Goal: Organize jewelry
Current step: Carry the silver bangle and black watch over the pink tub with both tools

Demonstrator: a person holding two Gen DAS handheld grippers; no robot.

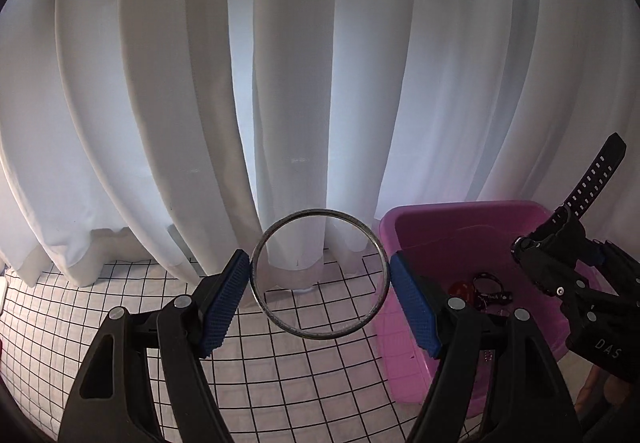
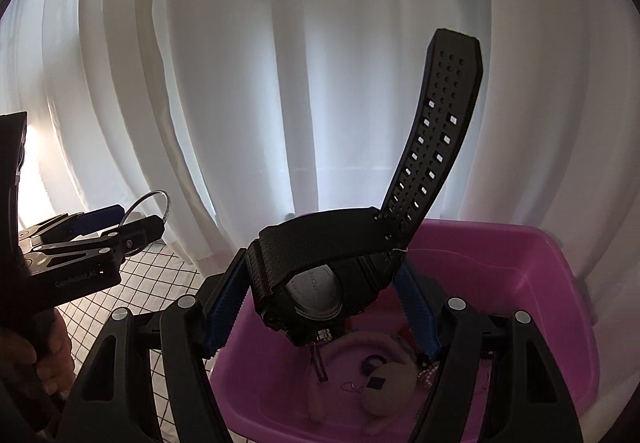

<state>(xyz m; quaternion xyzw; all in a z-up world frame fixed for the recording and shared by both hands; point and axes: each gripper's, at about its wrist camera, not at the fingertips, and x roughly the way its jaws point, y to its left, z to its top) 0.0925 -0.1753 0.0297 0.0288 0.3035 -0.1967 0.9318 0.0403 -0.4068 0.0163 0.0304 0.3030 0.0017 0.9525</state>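
Metal bangle clamped in left tongs; right tongs gripping black watch, lower centre, above pink tub.

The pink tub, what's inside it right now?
Inside the pink tub: a pale plush toy, a red piece, and small dark trinkets. The watch and right claw hide the rest.

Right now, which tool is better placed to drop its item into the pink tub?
Right tool: it holds the watch directly over the pink tub. The left tool holds its bangle over the checked cloth, beside the tub.
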